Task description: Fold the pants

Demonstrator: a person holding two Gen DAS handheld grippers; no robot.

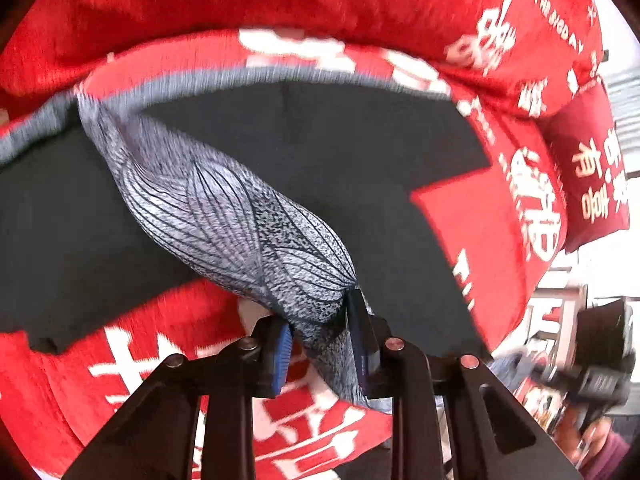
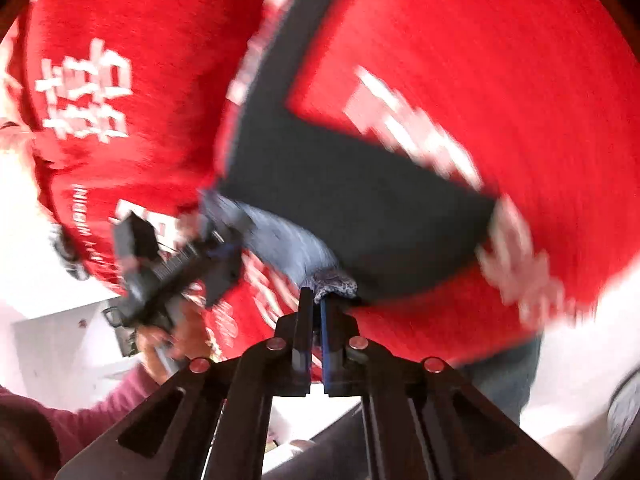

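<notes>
one pair of pants point(image 1: 304, 148), dark with a grey leaf-print lining, is seen spread on red bedding point(image 1: 240, 4) with white lettering. two grippers are counted: the left gripper point(image 1: 320, 316) has jaws clamped on a lining fold; the right gripper point(image 2: 316, 300) has jaws clamped on the pants' edge. one maroon sleeve point(image 2: 80, 404) is visible.

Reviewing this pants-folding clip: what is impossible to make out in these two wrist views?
- Left wrist view: the patterned pants bunch into a twist; waistband or leg cannot be told.
- Right wrist view: motion blur smears the red printed cloth and the pants at the right gripper.
- The dark mat runs off-frame.
</notes>
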